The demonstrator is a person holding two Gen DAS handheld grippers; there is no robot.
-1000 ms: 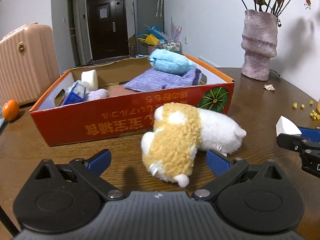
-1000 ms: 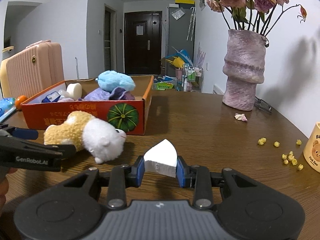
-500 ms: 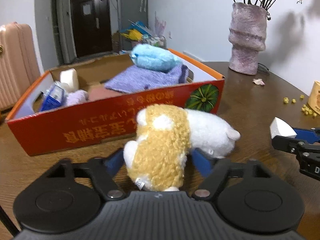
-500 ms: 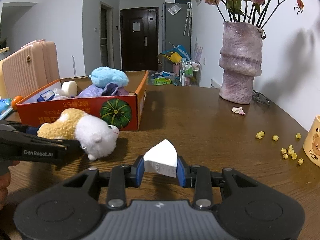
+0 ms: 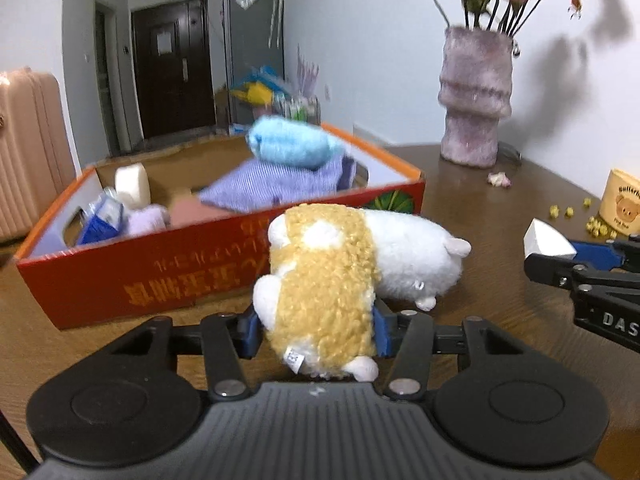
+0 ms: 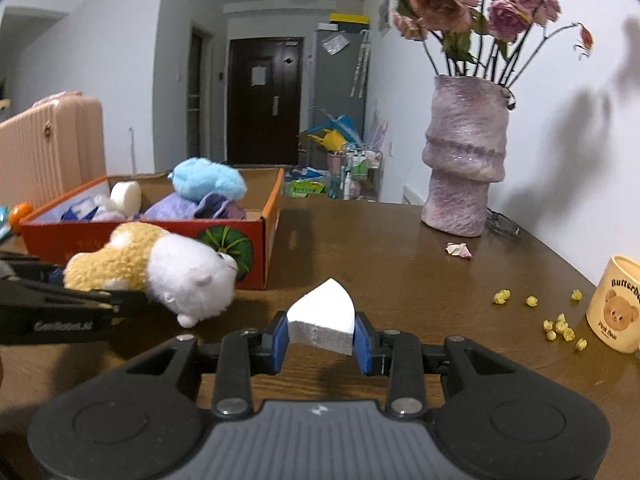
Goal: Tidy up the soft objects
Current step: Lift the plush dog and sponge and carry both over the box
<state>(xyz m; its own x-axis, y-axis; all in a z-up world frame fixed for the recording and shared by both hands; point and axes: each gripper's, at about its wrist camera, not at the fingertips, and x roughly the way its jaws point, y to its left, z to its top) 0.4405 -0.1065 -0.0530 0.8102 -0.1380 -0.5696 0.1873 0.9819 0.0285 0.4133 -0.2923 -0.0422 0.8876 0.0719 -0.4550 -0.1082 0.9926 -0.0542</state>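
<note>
Left gripper (image 5: 316,330), jaws just closed on the plush hamster's (image 5: 340,276) near end, should lift it clear over the orange box's (image 5: 160,276) near wall; right gripper (image 6: 321,334) pinches a white foam wedge (image 6: 323,320).

We look from two fisheye cameras, each riding low on a hand-held tool and facing forward along its fingers, tilted slightly down at the counter (image 5: 500,184). Our left view sits very near the plush toy (image 5: 332,276), with the red box (image 5: 168,272) just behind it and the right tool (image 5: 560,256) entering at its right edge. Our right view looks from further right, with the left tool (image 6: 80,304) at its left edge. Both views share the plush toy (image 6: 160,268), the box (image 6: 256,240), the vase (image 6: 464,168), the dark door (image 6: 264,100) and the white wedge (image 6: 324,316).
</note>
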